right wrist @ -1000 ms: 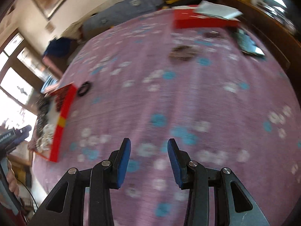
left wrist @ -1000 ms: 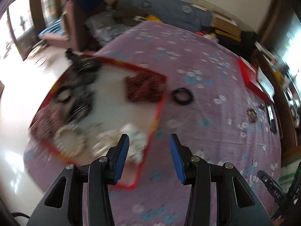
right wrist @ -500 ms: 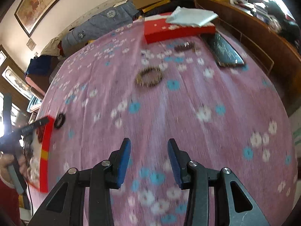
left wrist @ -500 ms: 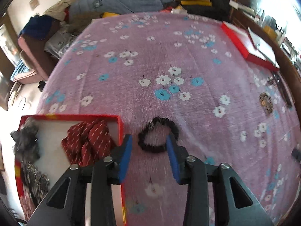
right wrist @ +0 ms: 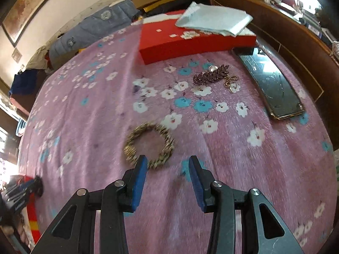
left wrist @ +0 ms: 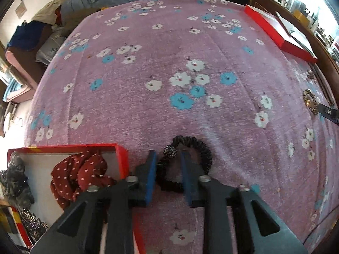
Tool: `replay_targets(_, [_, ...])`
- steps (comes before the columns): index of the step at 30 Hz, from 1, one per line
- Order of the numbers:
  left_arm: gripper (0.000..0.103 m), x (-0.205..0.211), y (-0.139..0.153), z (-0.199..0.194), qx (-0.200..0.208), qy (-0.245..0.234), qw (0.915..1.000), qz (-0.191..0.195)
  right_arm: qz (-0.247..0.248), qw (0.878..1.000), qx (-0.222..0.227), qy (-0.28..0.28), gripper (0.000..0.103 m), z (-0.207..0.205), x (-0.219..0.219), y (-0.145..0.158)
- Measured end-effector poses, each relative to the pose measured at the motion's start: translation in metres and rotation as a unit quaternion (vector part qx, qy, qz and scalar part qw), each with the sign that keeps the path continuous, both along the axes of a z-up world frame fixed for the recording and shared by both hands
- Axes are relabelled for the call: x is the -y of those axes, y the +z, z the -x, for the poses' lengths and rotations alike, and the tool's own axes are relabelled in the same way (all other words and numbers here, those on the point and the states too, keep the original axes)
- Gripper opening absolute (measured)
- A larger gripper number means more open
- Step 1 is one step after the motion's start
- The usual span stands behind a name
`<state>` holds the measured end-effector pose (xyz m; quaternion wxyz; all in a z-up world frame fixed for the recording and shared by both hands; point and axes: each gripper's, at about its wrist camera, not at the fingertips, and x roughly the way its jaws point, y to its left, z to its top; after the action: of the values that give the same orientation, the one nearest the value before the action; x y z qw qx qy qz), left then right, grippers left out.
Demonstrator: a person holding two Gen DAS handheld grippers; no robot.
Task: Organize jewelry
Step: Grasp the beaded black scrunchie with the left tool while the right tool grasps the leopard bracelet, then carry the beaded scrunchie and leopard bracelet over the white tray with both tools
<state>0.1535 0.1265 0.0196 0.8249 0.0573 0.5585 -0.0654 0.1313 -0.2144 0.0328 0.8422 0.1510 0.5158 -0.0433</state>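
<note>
Now the spread left tool [left wrist: 167,165] has been brought down around the black hair tie [left wrist: 186,163], low in the frame; the right tool [right wrist: 167,169] is spread too.

The scrunchie [left wrist: 184,165] lies on the bedspread [left wrist: 169,53], just right of the box [left wrist: 121,158].

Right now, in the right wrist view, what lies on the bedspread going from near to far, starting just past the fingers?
Gold bracelet → purple brooch → red box → folded white cloth on top of the box.
</note>
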Motion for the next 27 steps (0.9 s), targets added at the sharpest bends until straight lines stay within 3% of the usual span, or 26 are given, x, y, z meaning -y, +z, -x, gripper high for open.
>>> replay_targets(7, [0.012, 0.01, 0.006, 0.012, -0.005, -0.012, 0.9994, 0.032, 0.036, 0.999, 0.001, 0.019, 0.04, -0.018, -0.009, -0.004])
replay_targets(9, [0.012, 0.01, 0.01, 0.018, -0.005, -0.01, 0.9989, 0.046, 0.058, 0.998, -0.001, 0.029, 0.018, -0.02, -0.016, -0.005])
replay_targets(11, [0.012, 0.011, 0.017, 0.024, -0.001, -0.007, 0.9983, 0.058, 0.071, 0.997, -0.003, 0.04, 0.009, -0.019, -0.022, -0.004])
replay_targets(18, [0.012, 0.011, 0.046, 0.052, 0.014, 0.004, 0.9955, 0.094, 0.038, 0.998, 0.009, 0.044, 0.008, 0.005, -0.026, 0.008])
replay_targets(27, [0.012, 0.01, 0.086, 0.108, 0.047, 0.028, 0.9898, 0.131, 0.005, 0.996, 0.053, 0.073, 0.008, 0.054, -0.046, 0.052])
